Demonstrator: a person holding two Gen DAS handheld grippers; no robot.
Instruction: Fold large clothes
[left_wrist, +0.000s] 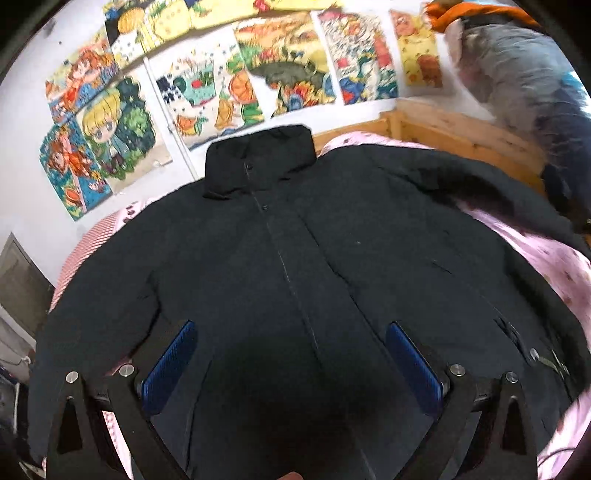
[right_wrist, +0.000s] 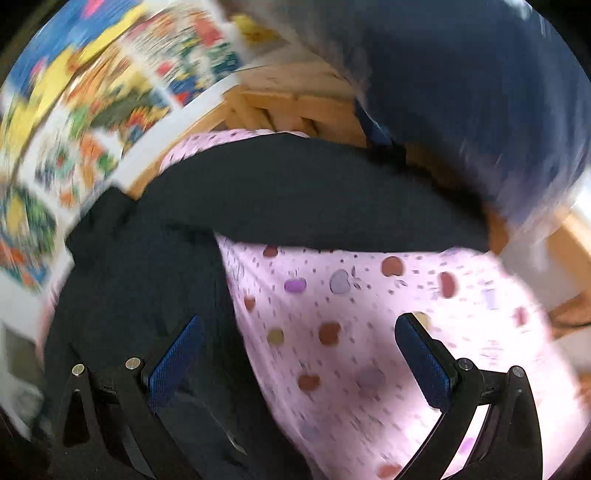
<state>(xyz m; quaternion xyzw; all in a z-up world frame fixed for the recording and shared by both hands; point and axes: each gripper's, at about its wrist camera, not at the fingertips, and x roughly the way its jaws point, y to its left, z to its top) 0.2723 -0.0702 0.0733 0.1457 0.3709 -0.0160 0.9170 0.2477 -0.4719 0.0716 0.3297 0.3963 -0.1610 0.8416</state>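
Note:
A large black jacket (left_wrist: 295, 258) lies front up and spread flat on a pink patterned bedsheet (left_wrist: 554, 266), collar toward the wall, sleeves out to both sides. My left gripper (left_wrist: 291, 332) is open and empty, hovering above the jacket's lower front near the zipper. In the right wrist view, the jacket (right_wrist: 155, 280) has its right sleeve (right_wrist: 325, 199) stretched across the sheet (right_wrist: 369, 325). My right gripper (right_wrist: 299, 328) is open and empty, above the jacket's right side edge and the bare sheet. That view is blurred.
A wooden bed frame (left_wrist: 454, 129) runs along the far right side. Colourful cartoon posters (left_wrist: 258, 74) cover the white wall behind the bed. A person in blue-grey clothing (left_wrist: 535, 96) stands at the right, also in the right wrist view (right_wrist: 480, 92).

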